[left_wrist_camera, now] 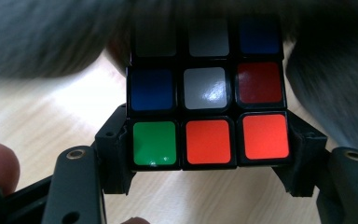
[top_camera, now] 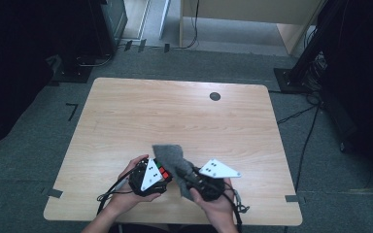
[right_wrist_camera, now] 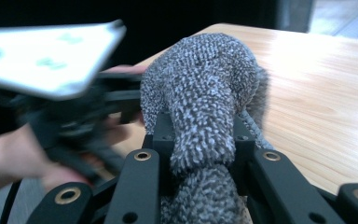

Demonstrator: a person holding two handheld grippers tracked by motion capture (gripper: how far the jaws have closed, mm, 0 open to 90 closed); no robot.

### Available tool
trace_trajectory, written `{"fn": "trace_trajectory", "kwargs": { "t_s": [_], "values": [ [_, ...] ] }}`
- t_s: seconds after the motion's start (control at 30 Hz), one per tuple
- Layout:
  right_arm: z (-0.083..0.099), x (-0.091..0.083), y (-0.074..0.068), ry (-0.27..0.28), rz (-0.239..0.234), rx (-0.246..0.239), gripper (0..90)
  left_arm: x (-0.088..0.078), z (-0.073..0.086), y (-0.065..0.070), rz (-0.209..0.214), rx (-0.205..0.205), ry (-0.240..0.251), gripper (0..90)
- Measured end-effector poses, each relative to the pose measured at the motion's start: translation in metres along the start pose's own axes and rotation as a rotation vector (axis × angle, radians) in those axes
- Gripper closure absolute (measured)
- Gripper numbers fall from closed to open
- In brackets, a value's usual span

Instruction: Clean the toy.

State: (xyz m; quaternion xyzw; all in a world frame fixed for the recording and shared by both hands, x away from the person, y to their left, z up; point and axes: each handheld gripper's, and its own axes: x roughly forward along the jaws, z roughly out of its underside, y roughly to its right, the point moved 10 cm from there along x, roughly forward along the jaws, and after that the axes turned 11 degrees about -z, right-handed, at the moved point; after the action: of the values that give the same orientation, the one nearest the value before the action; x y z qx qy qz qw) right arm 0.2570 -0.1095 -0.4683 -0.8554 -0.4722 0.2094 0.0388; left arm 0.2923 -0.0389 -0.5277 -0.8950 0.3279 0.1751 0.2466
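Left gripper (top_camera: 161,175) is clamped on a Rubik's cube (left_wrist_camera: 207,98), held just above the near edge of the wooden table (top_camera: 175,116), its facing side showing green, orange, blue, white and red stickers. Right gripper (top_camera: 187,177) pinches a bunched grey cloth (right_wrist_camera: 205,93), which drapes over the cube's top, touching it.
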Motion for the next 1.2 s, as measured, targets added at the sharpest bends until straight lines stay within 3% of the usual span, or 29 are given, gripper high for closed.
{"fn": "trace_trajectory", "kwargs": {
  "t_s": [0.07, 0.17, 0.27, 0.43, 0.47, 0.53, 0.6, 0.67, 0.73, 0.8, 0.83, 0.87, 0.93, 0.97, 1.07, 1.1, 1.17, 1.2],
  "values": [
    [0.008, 0.011, -0.008, -0.051, 0.003, -0.010, 72.8, -0.001, -0.004, 0.004, 0.003, 0.004, -0.001, 34.0],
    [0.017, 0.020, -0.012, -0.078, -0.001, -0.001, 72.9, -0.002, -0.003, 0.008, -0.038, 0.060, -0.006, 34.1],
    [0.013, 0.017, -0.004, -0.065, 0.025, 0.010, 73.0, -0.002, -0.003, 0.010, -0.039, 0.072, 0.009, 34.2],
    [0.005, -0.002, 0.023, -0.020, 0.150, 0.025, 72.5, -0.002, -0.002, 0.010, -0.026, 0.064, 0.021, 34.2],
    [0.003, -0.004, 0.024, -0.005, 0.142, 0.035, 72.5, -0.002, -0.002, 0.009, -0.029, 0.062, 0.018, 34.2],
    [0.002, -0.002, 0.015, 0.017, 0.079, 0.036, 72.2, -0.001, -0.002, 0.009, -0.026, 0.056, 0.012, 34.1],
    [0.005, 0.008, 0.000, -0.020, 0.019, -0.007, 71.8, -0.003, -0.004, 0.011, -0.021, 0.062, 0.030, 34.2],
    [0.008, 0.012, -0.003, -0.042, 0.028, -0.021, 72.0, -0.006, -0.006, 0.011, -0.013, 0.062, 0.050, 34.2],
    [0.003, 0.007, 0.004, -0.018, 0.031, 0.004, 72.1, -0.007, -0.006, 0.009, 0.013, 0.036, 0.068, 34.3],
    [-0.005, -0.009, 0.020, 0.037, 0.101, 0.036, 71.7, -0.010, -0.007, 0.006, 0.063, -0.023, 0.107, 34.2],
    [-0.008, -0.016, 0.026, 0.071, 0.105, 0.068, 71.7, -0.012, -0.008, 0.005, 0.083, -0.038, 0.126, 34.2],
    [-0.010, -0.020, 0.030, 0.094, 0.093, 0.096, 71.6, -0.016, -0.011, 0.005, 0.112, -0.050, 0.161, 34.2],
    [-0.010, -0.023, 0.029, 0.124, 0.014, 0.132, 71.2, -0.022, -0.017, 0.006, 0.140, -0.060, 0.207, 34.2],
    [-0.009, -0.021, 0.026, 0.118, -0.024, 0.145, 71.1, -0.024, -0.019, 0.006, 0.145, -0.060, 0.217, 34.2],
    [-0.008, -0.018, 0.026, 0.133, -0.067, 0.177, 71.6, -0.028, -0.020, 0.004, 0.171, -0.077, 0.238, 34.2],
    [-0.005, -0.018, 0.030, 0.115, -0.049, 0.186, 71.7, -0.030, -0.021, 0.003, 0.180, -0.092, 0.248, 34.2],
    [0.004, -0.018, 0.044, 0.069, 0.030, 0.191, 71.7, -0.032, -0.024, 0.000, 0.178, -0.101, 0.261, 34.2],
    [0.006, -0.020, 0.048, 0.066, 0.038, 0.205, 71.6, -0.033, -0.025, -0.001, 0.175, -0.104, 0.267, 34.2]
  ]
}}
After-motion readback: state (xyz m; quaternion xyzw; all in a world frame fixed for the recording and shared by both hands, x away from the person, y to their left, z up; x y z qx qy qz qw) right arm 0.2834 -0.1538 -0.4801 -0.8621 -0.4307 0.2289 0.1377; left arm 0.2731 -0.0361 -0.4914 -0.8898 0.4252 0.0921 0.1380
